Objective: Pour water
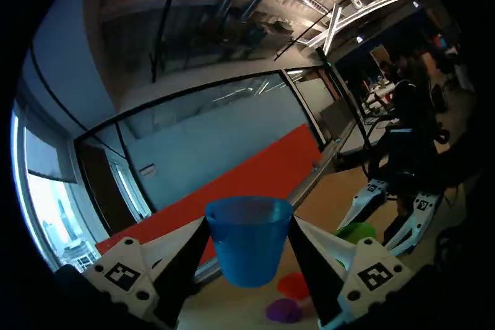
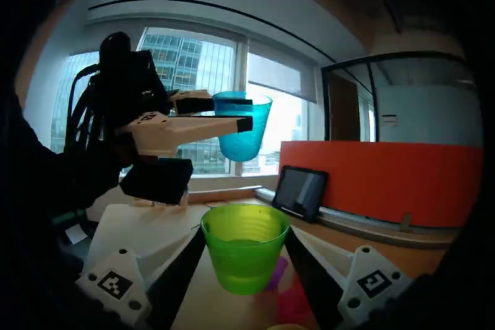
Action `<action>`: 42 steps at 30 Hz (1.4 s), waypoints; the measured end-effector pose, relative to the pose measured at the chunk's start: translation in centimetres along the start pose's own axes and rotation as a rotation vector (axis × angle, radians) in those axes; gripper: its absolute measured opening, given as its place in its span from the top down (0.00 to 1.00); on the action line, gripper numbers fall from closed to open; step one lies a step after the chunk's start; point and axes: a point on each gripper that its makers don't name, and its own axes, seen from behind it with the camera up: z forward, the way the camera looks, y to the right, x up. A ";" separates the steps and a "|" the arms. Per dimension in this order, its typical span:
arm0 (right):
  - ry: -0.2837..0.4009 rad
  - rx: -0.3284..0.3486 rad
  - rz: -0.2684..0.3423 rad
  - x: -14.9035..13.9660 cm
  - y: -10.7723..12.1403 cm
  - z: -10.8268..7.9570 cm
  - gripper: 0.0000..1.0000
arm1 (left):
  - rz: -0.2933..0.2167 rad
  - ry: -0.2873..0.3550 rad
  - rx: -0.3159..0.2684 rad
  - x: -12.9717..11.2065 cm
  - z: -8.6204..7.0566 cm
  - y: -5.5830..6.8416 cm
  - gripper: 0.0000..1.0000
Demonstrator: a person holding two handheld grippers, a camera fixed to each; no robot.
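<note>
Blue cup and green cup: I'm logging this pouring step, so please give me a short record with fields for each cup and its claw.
blue cup: upright, clamped between both fingers of the left claw
green cup: upright, clamped in the right claw
green cup contents: seems to hold some liquid
blue cup contents: cannot tell
relative position: in the right gripper view, blue cup held higher than green cup, apart from it
pour: not yet begun, neither cup tilted
nearby: tablet standing behind the green cup
</note>
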 end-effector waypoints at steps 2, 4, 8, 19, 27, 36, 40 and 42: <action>0.004 -0.002 0.001 0.2 0.0 0.0 0.10 | -0.045 -0.005 -0.002 -0.3 -0.1 -0.3 0.14; 0.007 -0.002 0.003 0.3 0.0 -0.1 0.10 | -0.095 -0.011 -0.003 -0.6 -0.3 -0.6 0.14; 0.010 -0.001 0.003 0.5 -0.1 -0.2 0.10 | -0.189 -0.022 -0.004 -1.2 -0.4 -1.2 0.14; 0.010 -0.002 -0.002 0.8 -0.2 -0.2 0.10 | -0.366 -0.071 -0.026 -3.1 -0.6 -1.7 0.14; 0.002 -0.001 -0.008 0.9 -0.3 0.0 0.10 | -0.400 -0.094 -0.030 -4.1 -1.1 -1.8 0.14; -0.018 -0.008 -0.007 0.7 -0.1 -0.1 0.10 | -0.381 -0.124 -0.021 -6.3 -2.0 -1.4 0.14; -0.030 -0.012 -0.002 0.7 0.2 -0.4 0.10 | -0.379 -0.148 -0.018 -7.7 -2.5 -1.1 0.14; -0.034 -0.015 0.002 0.8 0.3 -0.6 0.10 | -0.379 -0.158 -0.018 -8.4 -2.9 -0.9 0.14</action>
